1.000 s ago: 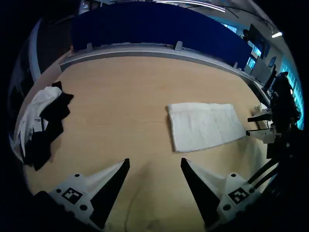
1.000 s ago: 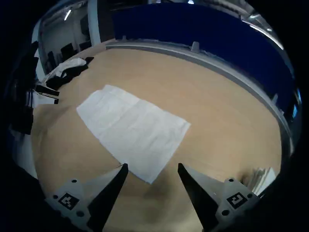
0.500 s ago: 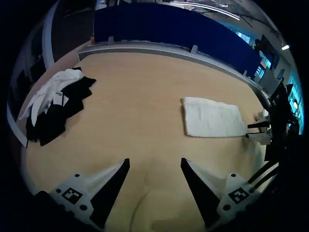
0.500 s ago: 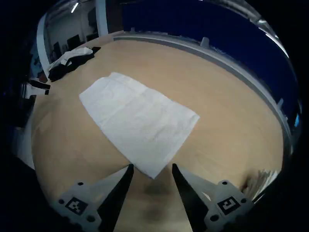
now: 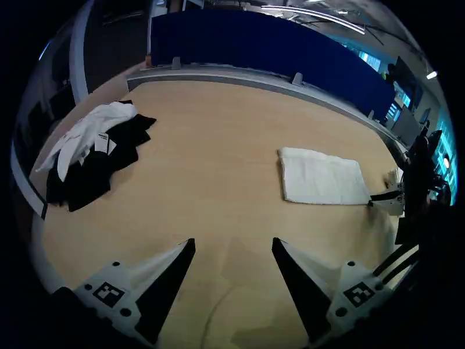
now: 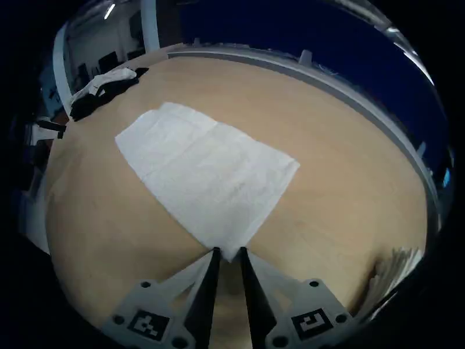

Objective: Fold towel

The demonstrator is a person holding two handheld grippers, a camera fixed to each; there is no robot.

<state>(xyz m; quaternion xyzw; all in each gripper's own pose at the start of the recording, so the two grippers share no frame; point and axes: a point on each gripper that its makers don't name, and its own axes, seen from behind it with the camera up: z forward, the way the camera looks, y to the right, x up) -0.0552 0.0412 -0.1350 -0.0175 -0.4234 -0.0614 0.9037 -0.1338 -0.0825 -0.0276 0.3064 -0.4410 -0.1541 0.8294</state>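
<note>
Left jaws: the left gripper (image 5: pixel 231 241) stands wide open with nothing between its fingers, over bare wood near the table's near edge.
Right jaws: the right gripper (image 6: pixel 228 251) is drawn in to a narrow slot, and the near corner of the towel (image 6: pixel 203 168) sits in that slot; whether both fingers press on the cloth cannot be told.
Towel: white and folded to a flat rectangle, lying toward the right end of the table (image 5: pixel 221 151), clear of every edge.
Hard to make out: in the left gripper view the right gripper is small and dim at the towel's right corner, backed by a dark shape (image 5: pixel 421 174) that cannot be told apart further. Pale striped stuff (image 6: pixel 395 269) at the right edge of the right gripper view is blurred and cut off.
Clothes pile: black and white garments (image 5: pixel 93 154) are heaped at the table's left end, well apart from the towel; single pieces cannot be counted.
Open room: a wide stretch of bare wood lies between the pile and the towel, and from the towel to the far edge.
Surface: light wood, matt, softly shadowed under the grippers.
Far edge: a grey rail (image 5: pixel 232 75) runs along it, with a dark blue partition (image 5: pixel 261 46) standing behind.
Room: dim, with a ceiling light strip (image 5: pixel 314 10) above the partition.
</note>
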